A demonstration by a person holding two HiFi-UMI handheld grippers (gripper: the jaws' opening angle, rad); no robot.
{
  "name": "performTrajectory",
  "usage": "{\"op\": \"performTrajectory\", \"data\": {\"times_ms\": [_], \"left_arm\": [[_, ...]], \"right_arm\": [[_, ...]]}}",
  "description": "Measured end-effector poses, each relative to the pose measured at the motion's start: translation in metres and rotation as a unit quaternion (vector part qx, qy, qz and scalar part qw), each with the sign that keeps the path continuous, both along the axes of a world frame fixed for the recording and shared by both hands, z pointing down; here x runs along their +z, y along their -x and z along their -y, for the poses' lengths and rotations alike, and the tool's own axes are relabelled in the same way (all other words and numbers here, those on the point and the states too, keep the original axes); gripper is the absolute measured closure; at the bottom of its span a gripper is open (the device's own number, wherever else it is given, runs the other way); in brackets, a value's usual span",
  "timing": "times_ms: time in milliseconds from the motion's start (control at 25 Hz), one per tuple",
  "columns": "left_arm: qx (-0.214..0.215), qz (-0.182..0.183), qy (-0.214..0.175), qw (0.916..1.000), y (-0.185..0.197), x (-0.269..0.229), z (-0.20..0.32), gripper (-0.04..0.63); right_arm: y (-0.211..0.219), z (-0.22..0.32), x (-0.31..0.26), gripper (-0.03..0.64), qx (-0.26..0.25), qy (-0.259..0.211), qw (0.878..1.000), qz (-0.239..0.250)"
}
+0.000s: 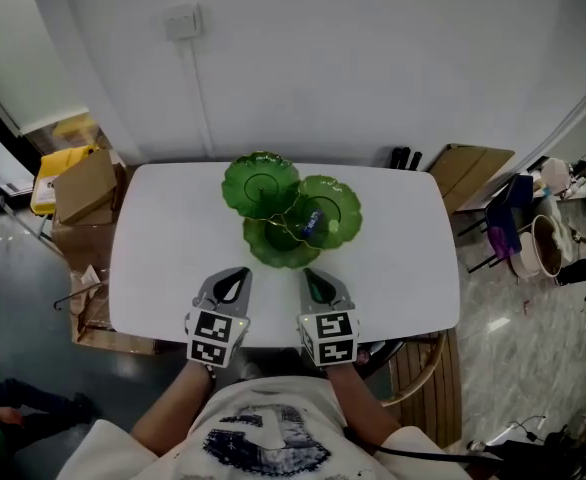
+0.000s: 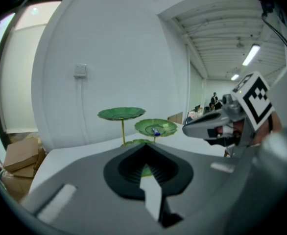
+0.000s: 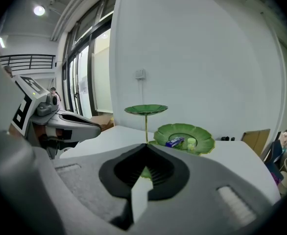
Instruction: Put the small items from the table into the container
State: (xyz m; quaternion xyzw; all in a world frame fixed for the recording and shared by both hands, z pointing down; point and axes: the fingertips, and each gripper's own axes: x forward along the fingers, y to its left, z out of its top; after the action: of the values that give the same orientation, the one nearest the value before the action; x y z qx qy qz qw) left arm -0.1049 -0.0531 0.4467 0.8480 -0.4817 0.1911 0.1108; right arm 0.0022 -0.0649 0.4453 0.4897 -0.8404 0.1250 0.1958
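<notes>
The white table (image 1: 163, 258) lies ahead of me. At its middle, toward the far edge, stands the green container (image 1: 263, 183), three leaf-shaped dishes on thin stems. My left tongs (image 1: 235, 274) and right tongs (image 1: 313, 278) sit side by side over the near edge. Both point at the container, both are clenched, and neither has anything between its jaws. The only small items I can see already lie in the right-hand dish (image 3: 202, 140): a blue packet (image 3: 175, 142) and a pale round piece (image 3: 191, 143) just beside it. That dish is ahead and slightly right of my right tongs, so that hand is the nearer one. The packet's long axis runs roughly across my line of reach, a little skewed. I cannot tell which end leads.
</notes>
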Motion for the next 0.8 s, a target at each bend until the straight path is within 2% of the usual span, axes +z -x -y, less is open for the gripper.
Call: {"op": "performTrajectory", "data": {"times_ms": [400,800], "left_arm": [[0.001,-0.005,-0.008,1.0000,0.036,-0.001,-0.054,0.606],[-0.006,-0.001,-0.015,0.9999,0.063,-0.003,-0.084,0.606]], "right_arm": [[0.028,-0.057,-0.001,0.618,0.017,-0.004,1.000,0.010],[0.054,-0.083,-0.006,0.618,0.012,-0.011,1.000,0.019]]}}
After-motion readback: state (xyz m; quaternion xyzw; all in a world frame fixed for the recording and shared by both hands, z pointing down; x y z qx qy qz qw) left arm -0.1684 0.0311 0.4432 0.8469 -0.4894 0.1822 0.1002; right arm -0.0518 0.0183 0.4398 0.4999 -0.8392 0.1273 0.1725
